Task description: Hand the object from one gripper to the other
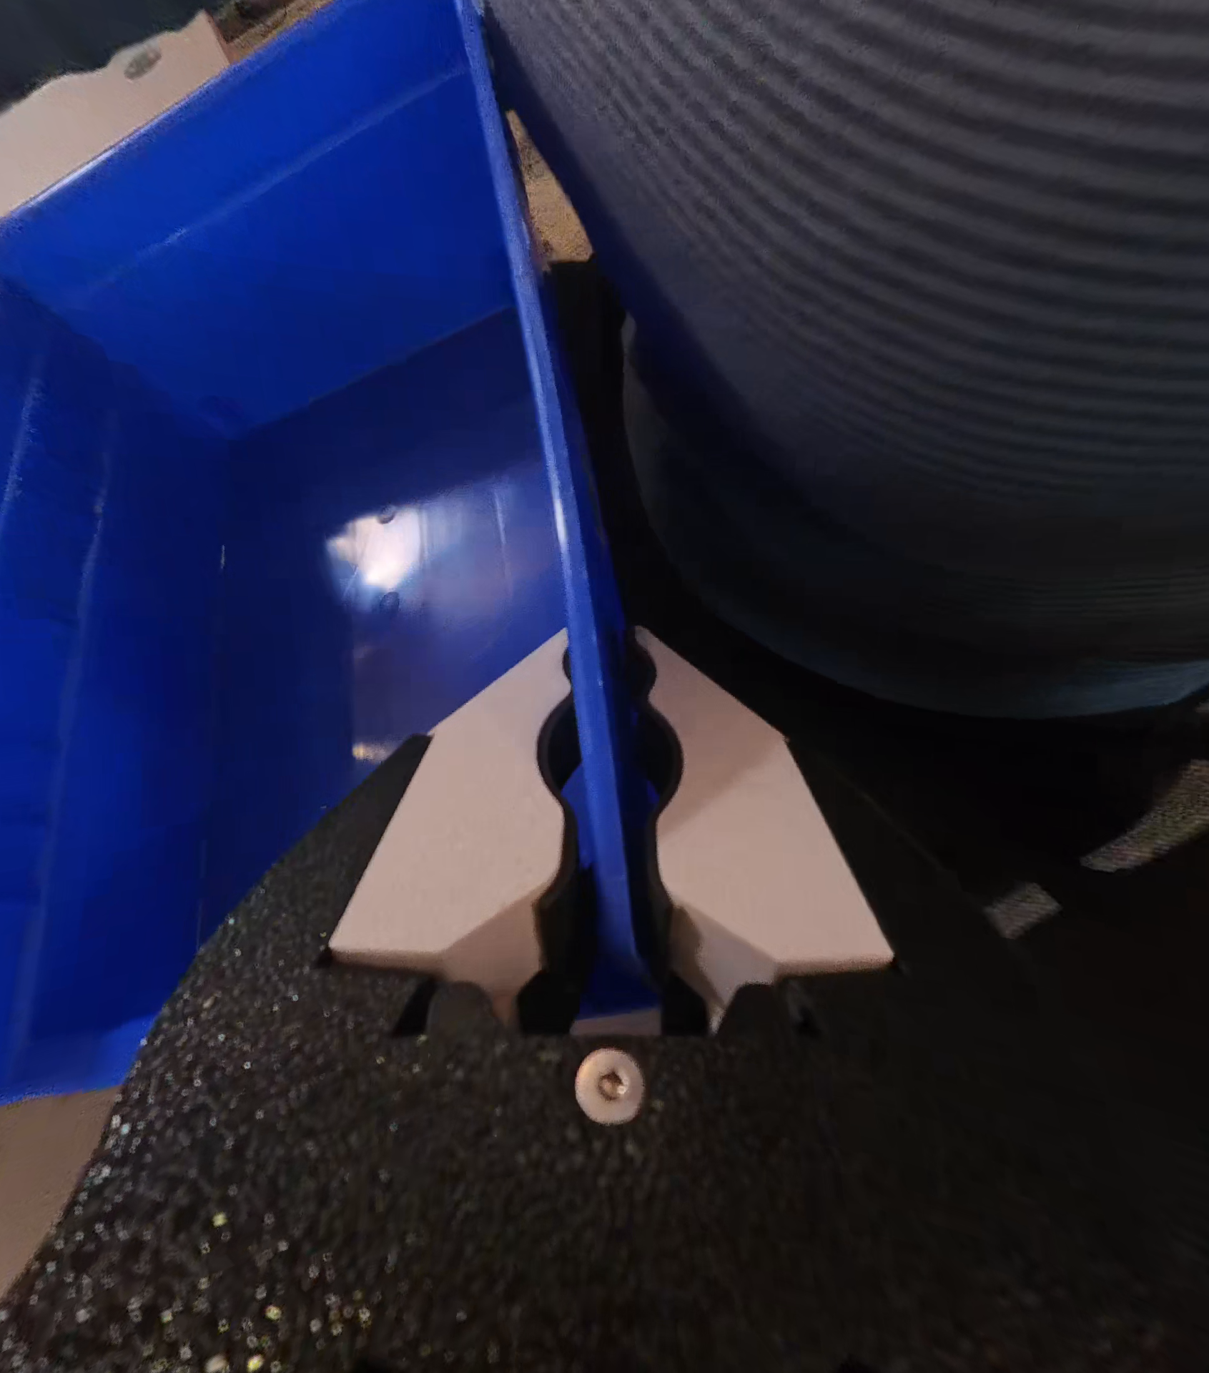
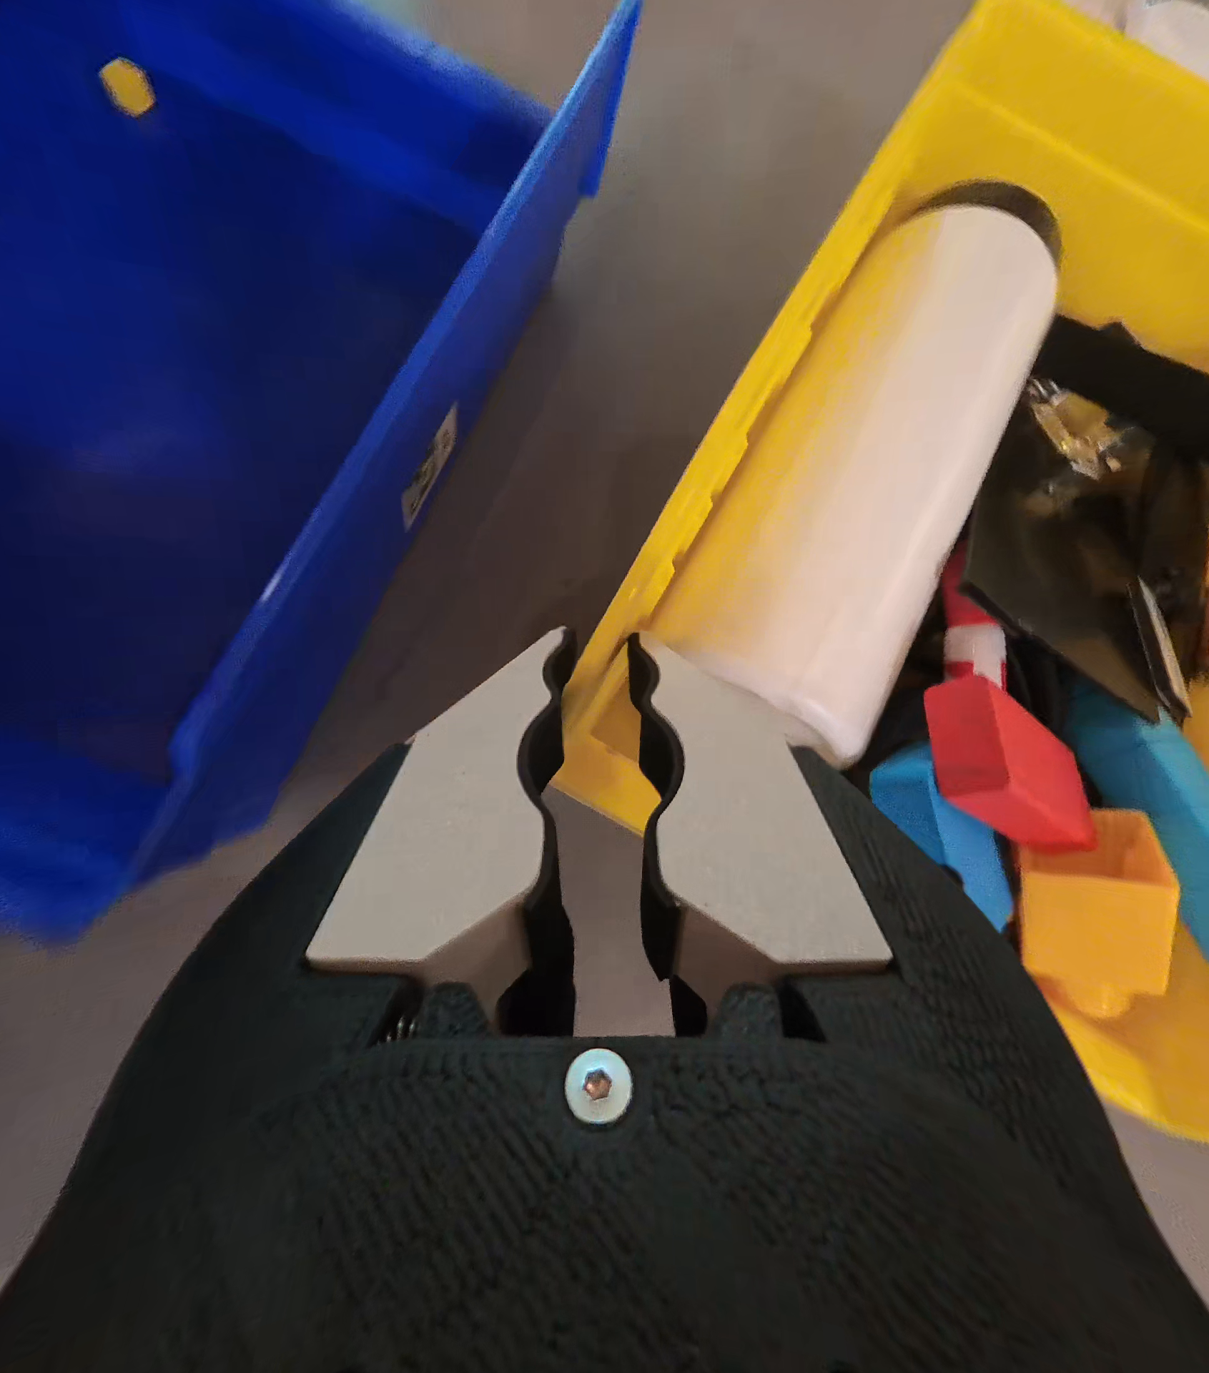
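The left gripper (image 1: pixel 605 743) pinches one wall of the blue bin (image 1: pixel 252 461); the right gripper (image 2: pixel 601 743), jaws slightly spread and empty, hovers beside a yellow bin (image 2: pixel 1143 186); the handover looks not yet done.

A bin (image 2: pixel 215 446) lies left of a second bin (image 2: pixel 1143 186), which holds a roll (image 2: pixel 920 461) and blocks (image 2: pixel 1002 773)

Blue bin (image 1: pixel 140 594): smooth plastic, glossy inside with a bright reflection.
Yellow bin (image 2: pixel 1143 171): smooth plastic, semi-matt.
Left gripper (image 1: pixel 605 743): body of rough, speckled black plastic; grey matt fingers (image 1: pixel 467 832); shiny metal screw (image 1: pixel 608 1096).
White roll (image 2: pixel 913 475): smooth, soft sheen.
Small blocks (image 2: pixel 1002 765): matt plastic, red, blue, orange.
Bench (image 2: pixel 660 223): grey, matt, smooth.
Ribbed dark cloth (image 1: pixel 958 297): matt.
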{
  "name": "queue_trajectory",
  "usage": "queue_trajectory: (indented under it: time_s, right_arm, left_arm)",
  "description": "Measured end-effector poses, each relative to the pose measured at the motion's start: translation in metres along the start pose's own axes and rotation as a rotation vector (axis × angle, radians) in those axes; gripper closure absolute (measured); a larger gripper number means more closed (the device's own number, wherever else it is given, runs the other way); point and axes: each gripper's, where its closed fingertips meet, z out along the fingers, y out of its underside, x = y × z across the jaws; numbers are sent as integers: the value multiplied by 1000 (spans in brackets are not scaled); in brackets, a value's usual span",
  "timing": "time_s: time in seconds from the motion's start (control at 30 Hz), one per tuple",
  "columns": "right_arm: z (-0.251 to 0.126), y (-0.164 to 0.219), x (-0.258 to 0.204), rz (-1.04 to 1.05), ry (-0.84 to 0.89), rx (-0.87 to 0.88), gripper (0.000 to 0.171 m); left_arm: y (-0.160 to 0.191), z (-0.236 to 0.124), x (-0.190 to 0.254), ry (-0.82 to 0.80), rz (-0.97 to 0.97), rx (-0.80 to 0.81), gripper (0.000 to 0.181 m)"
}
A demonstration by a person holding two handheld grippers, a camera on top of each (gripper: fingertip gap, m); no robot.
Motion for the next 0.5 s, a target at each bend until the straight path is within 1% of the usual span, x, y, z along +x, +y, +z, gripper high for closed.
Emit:
queue_trajectory:
  time_s: [0.03,0.07,0.13,0.17,0.2,0.33,0.43,0.5]
  right_arm:
    - [-1,-2,3,21,14,-13,157]
    - [-9,-7,4,41,31,-4,147]
    - [-37,-19,7,98,106,70,130]
    - [-57,-22,9,131,165,109,124]
    - [-77,-24,10,161,227,150,122]
    - [-170,-14,-3,249,539,264,123]
    - [-254,4,-23,304,861,286,130]
    - [-303,21,-49,356,1040,274,133]
  left_arm:
    - [-3,9,-5,3,13,-3,176]
    - [-5,18,-9,5,25,-8,176]
    - [-11,39,-18,4,55,-14,177]
    - [-16,49,-22,2,66,-12,176]
    - [-22,60,-27,-7,68,-4,176]
    - [-48,103,-50,-52,33,-22,176]
    - [-64,132,-73,-79,-3,-39,176]
    - [-67,145,-89,-65,-57,-89,177]
